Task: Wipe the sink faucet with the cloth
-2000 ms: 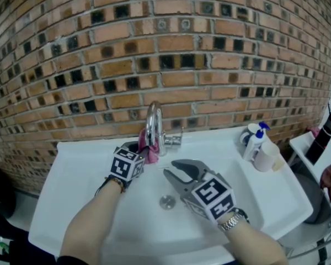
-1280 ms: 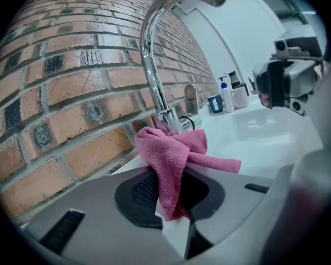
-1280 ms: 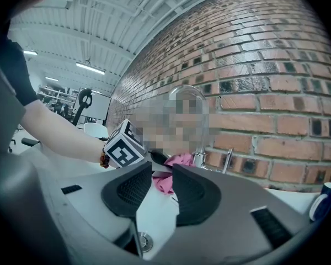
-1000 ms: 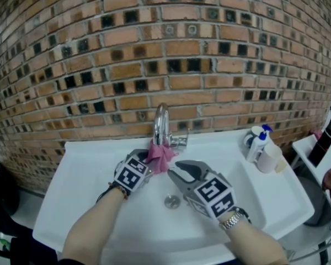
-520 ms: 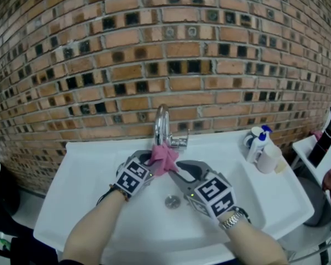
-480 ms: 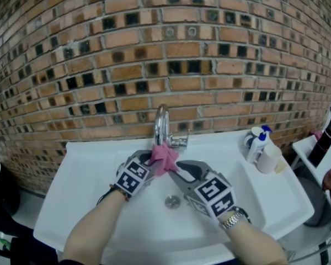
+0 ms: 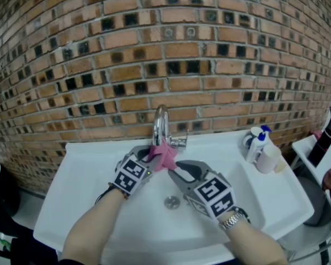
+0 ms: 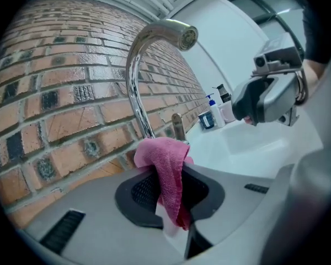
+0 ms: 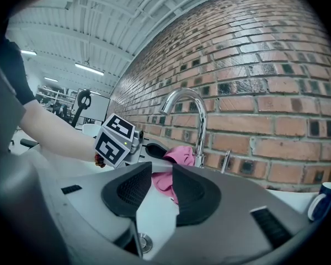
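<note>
Jaws of the left gripper (image 8: 169, 182) pinch a crumpled, drooping pink cloth (image 8: 161, 150).

Pink cloth (image 7: 164, 154), chrome faucet (image 7: 160, 121), white sink (image 7: 265, 197), red-brown brick wall (image 7: 154, 48)

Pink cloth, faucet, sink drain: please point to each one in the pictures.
Pink cloth (image 8: 168, 164), left gripper view, its hanging fold.
Faucet (image 9: 201, 123), right gripper view, its upright pipe.
Sink drain (image 7: 171, 202), head view, its metal centre.
</note>
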The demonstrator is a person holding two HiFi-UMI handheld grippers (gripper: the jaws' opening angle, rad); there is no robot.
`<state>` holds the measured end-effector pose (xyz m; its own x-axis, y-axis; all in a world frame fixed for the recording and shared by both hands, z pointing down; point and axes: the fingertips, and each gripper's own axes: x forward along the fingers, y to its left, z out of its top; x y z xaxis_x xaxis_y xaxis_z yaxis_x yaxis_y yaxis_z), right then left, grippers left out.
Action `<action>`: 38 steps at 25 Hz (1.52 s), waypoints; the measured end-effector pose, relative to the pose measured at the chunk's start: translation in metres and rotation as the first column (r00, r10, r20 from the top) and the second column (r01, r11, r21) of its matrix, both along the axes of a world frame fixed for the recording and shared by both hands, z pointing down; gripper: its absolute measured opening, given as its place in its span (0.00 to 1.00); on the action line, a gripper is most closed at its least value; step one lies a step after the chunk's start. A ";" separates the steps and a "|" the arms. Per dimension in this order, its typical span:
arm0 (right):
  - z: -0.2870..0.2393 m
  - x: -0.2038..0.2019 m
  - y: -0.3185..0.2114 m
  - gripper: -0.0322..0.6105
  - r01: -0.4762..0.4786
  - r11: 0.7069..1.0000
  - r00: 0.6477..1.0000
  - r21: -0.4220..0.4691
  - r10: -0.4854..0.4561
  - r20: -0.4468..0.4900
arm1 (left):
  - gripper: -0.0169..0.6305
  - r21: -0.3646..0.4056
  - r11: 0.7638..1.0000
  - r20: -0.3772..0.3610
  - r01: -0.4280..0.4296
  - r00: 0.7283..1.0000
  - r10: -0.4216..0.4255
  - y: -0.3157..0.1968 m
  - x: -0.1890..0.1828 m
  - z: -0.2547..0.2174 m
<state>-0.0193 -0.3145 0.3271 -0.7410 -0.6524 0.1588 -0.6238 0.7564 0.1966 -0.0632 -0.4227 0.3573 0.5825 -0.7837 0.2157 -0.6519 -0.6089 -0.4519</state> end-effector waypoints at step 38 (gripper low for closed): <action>-0.002 0.001 -0.002 0.25 -0.010 1.000 1.000 0.010 0.010 0.012 | 0.12 0.360 0.932 0.076 -0.031 0.997 0.004 0.013 0.008 -0.118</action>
<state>-0.0180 -0.3162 0.3252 -0.7364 -0.6612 0.1432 -0.6336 0.7482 0.1968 -0.0556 -0.4096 0.2394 0.5899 -0.8066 -0.0377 -0.6001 -0.4067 -0.6889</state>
